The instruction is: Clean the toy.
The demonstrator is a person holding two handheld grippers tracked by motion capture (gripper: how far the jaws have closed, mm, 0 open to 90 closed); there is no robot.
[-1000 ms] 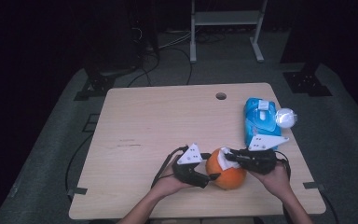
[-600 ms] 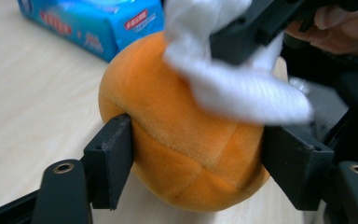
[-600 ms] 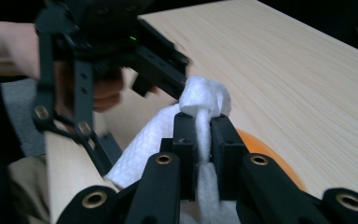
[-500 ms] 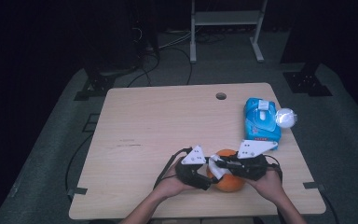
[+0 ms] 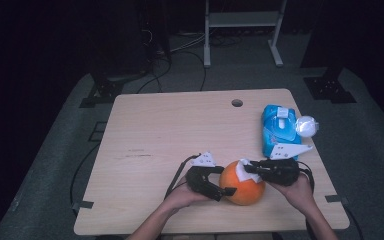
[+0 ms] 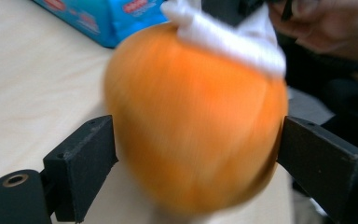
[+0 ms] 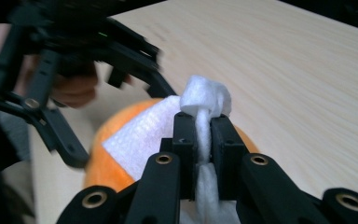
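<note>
Left tool (image 5: pixel 226 189): jaws just opened wide, flanking the orange ball (image 5: pixel 242 189)
Right tool (image 5: pixel 249 171): clamped on white wipe (image 5: pixel 240 169) atop ball
Ball: near bench (image 5: pixel 160 130) front edge
Open room: bench's left half

Ball (image 5: pixel 242 190) sits on table (image 5: pixel 170 130), lower centre of frame. Wipe (image 5: pixel 241 170) lies on ball's top. Left claw (image 5: pixel 219 186) just left of ball, right claw (image 5: pixel 250 169) at its upper right. Pack (image 5: pixel 276 127) right of centre, behind ball. Table hole (image 5: pixel 237 103) upper centre.
</note>
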